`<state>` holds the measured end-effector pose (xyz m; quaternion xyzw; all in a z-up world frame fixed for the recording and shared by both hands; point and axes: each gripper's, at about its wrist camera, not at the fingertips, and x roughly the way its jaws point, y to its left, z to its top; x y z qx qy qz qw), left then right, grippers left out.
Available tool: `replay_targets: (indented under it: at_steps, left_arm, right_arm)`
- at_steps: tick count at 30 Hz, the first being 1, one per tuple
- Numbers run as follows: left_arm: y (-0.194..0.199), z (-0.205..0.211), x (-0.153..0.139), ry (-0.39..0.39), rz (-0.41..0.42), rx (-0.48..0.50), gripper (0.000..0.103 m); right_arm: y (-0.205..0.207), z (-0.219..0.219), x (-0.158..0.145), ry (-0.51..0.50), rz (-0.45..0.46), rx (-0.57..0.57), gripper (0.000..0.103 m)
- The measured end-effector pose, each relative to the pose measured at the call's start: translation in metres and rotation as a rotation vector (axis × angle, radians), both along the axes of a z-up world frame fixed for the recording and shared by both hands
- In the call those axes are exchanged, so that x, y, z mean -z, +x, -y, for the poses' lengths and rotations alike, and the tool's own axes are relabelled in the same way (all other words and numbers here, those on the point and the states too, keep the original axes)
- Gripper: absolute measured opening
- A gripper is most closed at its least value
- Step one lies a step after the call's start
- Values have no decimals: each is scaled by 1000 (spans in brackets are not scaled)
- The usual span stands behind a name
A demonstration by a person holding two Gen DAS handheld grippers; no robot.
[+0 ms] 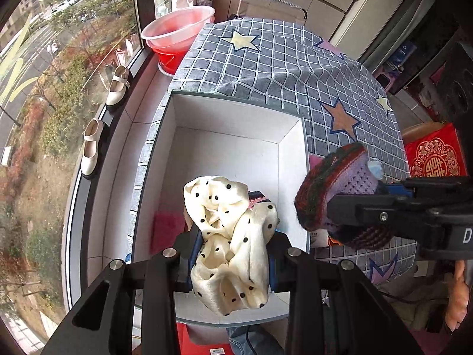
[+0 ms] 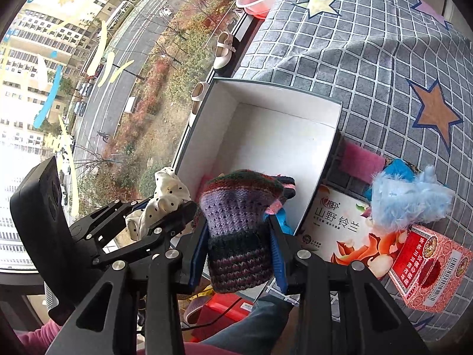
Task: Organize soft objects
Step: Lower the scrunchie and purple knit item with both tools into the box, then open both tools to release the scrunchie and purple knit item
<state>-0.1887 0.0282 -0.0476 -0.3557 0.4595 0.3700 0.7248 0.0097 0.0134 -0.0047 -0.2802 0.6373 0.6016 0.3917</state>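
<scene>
While one box (image 1: 236, 153) waits, two hand-held grippers each clamp one cloth (image 1: 233, 236).

I see a table under a grey checked cloth (image 1: 283, 68) with stars. An open white box (image 1: 236, 136) sits on it at the window-side edge. Just beside the box, on the cloth, lie a pink cloth (image 2: 362, 159), a fluffy blue toy (image 2: 411, 195), a flat printed packet (image 2: 340, 227) and a red carton (image 2: 428, 269).
</scene>
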Motion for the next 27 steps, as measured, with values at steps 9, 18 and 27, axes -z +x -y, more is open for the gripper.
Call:
replay_targets:
  at_steps: [9,18,27]
  left_arm:
    - [2,-5,8,-11,-7,-9,38]
    - [5,-12,14,-21,-13,-10,38]
    - [12,-19,18,-9,-22,0,47]
  right_arm:
    - [-4,-9,3,-14,-2,-3,39]
    - [-6,-20,13,-35,14,-6,39]
    - [-7,-35,23,-53,45,-7,39]
